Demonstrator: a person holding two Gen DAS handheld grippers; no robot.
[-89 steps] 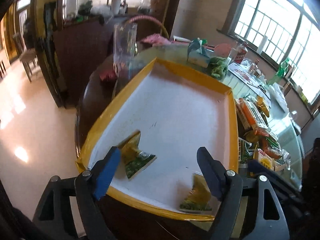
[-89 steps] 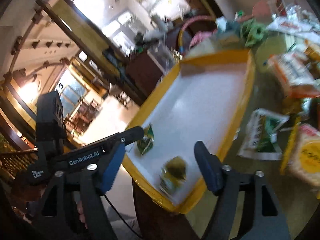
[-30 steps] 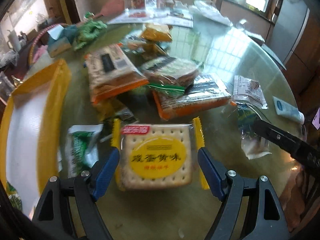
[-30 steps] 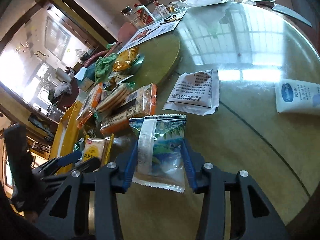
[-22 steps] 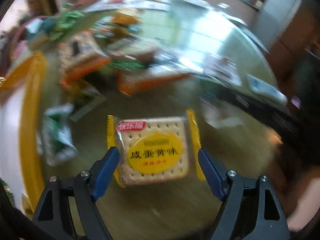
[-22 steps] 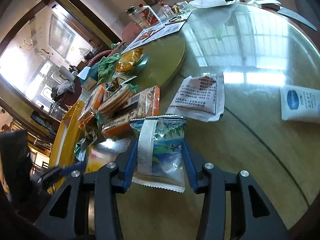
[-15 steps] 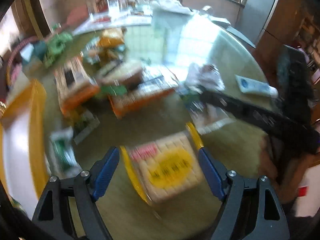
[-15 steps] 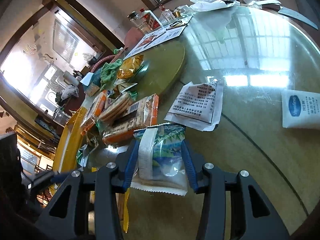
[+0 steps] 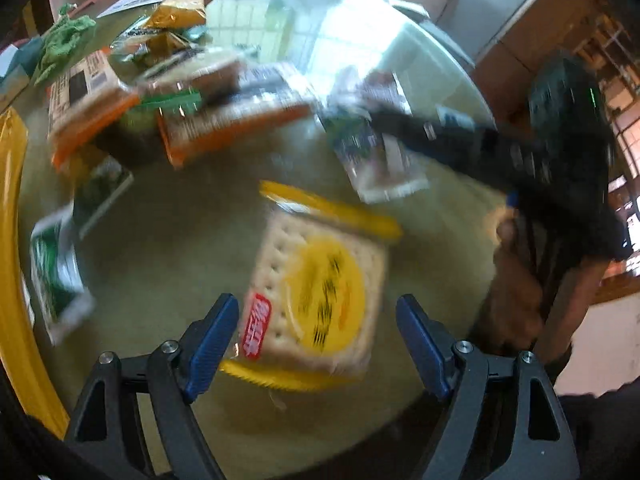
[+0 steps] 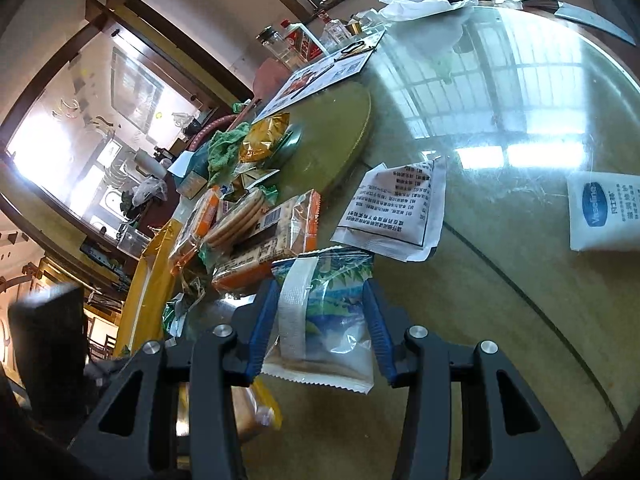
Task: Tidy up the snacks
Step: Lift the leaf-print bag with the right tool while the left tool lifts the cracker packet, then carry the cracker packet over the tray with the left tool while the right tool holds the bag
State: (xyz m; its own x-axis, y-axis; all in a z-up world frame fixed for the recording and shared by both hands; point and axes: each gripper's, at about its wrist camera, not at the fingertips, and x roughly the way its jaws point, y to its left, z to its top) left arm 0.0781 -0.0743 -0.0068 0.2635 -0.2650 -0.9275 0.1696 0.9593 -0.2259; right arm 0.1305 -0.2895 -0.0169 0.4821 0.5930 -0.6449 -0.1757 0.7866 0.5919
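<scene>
Left tongs point(image 9: 318, 346): spread wide, blue pads clear on both sides of the square cracker packet in yellow-ended clear wrap with a round yellow label point(image 9: 316, 300); no contact visible on either pad. The packet sits between and just ahead of the pads, skewed, its yellow sealed ends running from far-left to near-right, so its long axis crosses the gap at a slant and is not square to it. The view is blurred, and whether the packet rests flat on the glass-topped round table point(image 9: 168, 240) cannot be told. Right tongs point(image 10: 318, 330): pressed in on the small clear pouch printed blue and green with a white seam strip point(image 10: 324, 320), one pad on each long edge, the pouch's long axis pointing straight ahead out of the jaws and its serrated white end hanging nearest the camera. The yellow-rimmed tray point(image 10: 146, 264) lies far to the left of the right tongs, beyond the heap of orange-wrapped biscuit packs point(image 10: 260, 232); in the left wrist view its rim point(image 9: 12, 240) runs down the left edge. Judgement: the left tongs are the nearer to the tray, but hold nothing; the cracker packet needs the jaws turned to meet its straight sides before closing, or a corner may slip out. The right-hand pouch appears secured for carrying leftward
</scene>
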